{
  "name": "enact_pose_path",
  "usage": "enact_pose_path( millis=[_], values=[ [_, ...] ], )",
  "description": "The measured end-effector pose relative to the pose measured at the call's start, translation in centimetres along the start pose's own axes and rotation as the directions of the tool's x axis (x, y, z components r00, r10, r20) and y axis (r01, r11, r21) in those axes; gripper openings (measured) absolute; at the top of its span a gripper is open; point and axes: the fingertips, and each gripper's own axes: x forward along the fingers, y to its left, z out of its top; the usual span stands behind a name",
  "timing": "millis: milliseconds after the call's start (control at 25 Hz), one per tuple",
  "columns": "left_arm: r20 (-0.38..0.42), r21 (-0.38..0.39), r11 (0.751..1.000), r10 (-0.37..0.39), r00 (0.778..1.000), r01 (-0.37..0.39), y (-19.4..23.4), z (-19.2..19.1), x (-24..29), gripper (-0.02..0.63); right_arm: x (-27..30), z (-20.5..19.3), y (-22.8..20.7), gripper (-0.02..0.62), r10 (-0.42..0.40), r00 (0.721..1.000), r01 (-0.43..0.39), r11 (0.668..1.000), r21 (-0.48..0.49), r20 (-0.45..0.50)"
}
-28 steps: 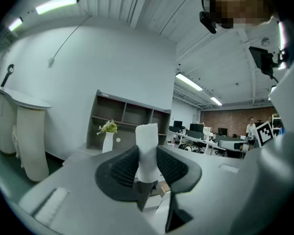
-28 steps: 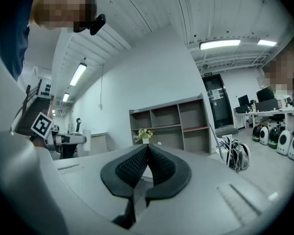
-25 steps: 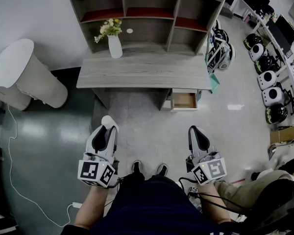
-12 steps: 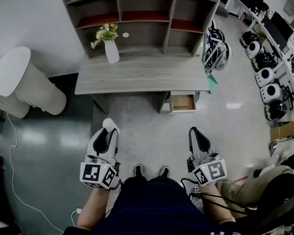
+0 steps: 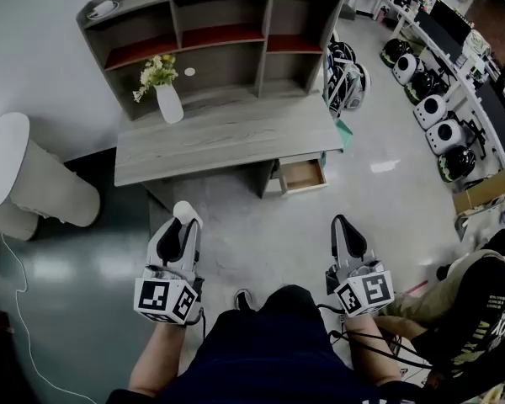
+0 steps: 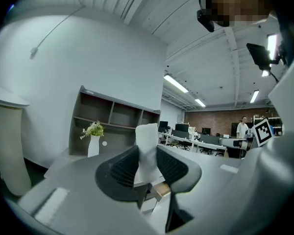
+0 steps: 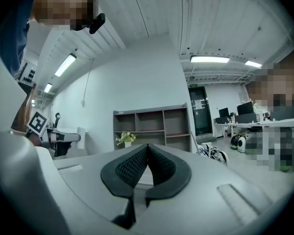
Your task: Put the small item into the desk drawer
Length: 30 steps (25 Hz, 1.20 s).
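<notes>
1. Now the left gripper [image 6: 147, 155] squeezes the item [image 6: 148, 137], a small white lump; the right gripper [image 7: 147, 153] is pressed together, with nothing in it.
2. Both hang low; the desk [image 5: 219, 137] is well apart from them.
3. The desk has slid left and looks turned; only one shoe [image 5: 244, 298] shows, not two; I think the person is stepping.
4. The drawer [image 5: 303, 175] is open; the item has yet to get there.

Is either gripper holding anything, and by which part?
The left gripper holds a small white item by its lower part; its upper end sticks out past the jaws. The right gripper is shut, empty.
</notes>
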Motion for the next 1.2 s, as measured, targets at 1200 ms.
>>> enact_pose_path(
  millis=[1200],
  values=[
    [-0.092,0.033,0.999,-0.018,0.996,0.021,-7.6,-1.4,21.3,0.118,10.4,-2.3,-20.0,0.006,-0.042,0.998,0.047,0.991,0.125,-0.049]
  ],
)
